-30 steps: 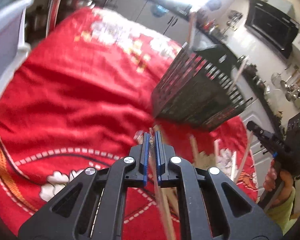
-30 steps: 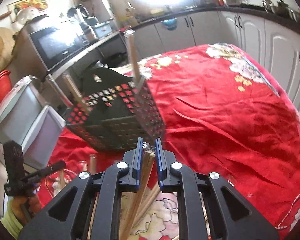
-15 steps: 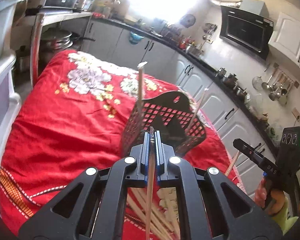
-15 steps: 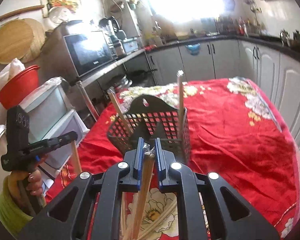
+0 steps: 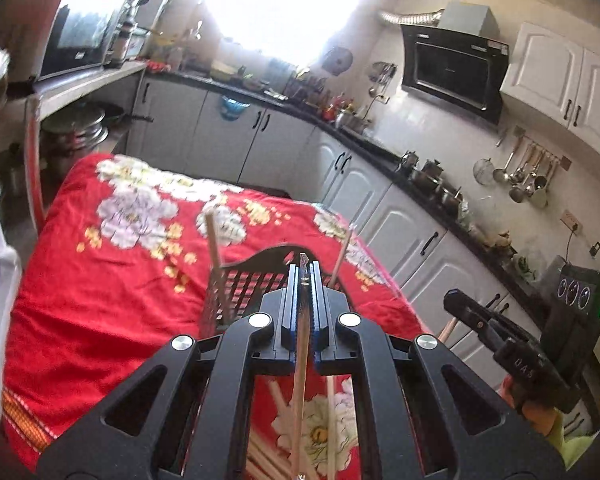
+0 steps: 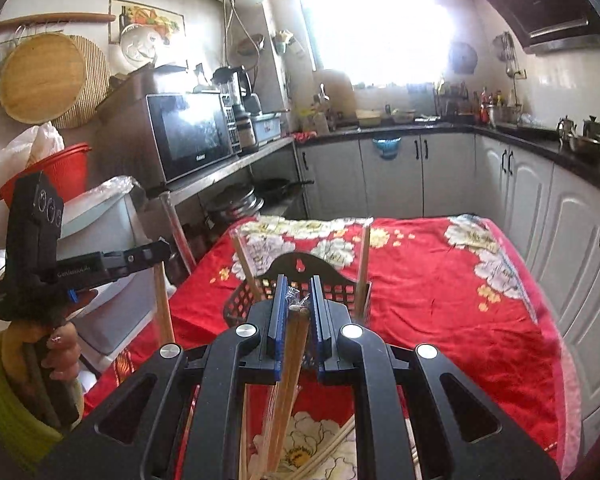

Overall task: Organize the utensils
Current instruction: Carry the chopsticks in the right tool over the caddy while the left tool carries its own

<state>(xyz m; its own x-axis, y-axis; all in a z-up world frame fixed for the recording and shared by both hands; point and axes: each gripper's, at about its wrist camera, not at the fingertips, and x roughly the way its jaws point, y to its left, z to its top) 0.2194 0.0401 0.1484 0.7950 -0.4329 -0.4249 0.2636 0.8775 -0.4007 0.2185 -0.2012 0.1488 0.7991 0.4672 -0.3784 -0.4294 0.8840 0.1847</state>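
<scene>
Black basket (image 6: 300, 268) (two chopsticks inside) just beyond right hand-held gripper (image 6: 298, 312)

Home kitchen, white cabinets (image 6: 452, 176), microwave (image 6: 188, 136), range hood (image 5: 452, 72), hanging ladles (image 5: 528, 176)

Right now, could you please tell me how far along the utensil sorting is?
Partly done. Two chopsticks already stand in the black basket. In hand: the left tongs are shut on a single chopstick, and the right tongs on a wrapped pair. Left: several loose chopsticks on the red cloth.
</scene>
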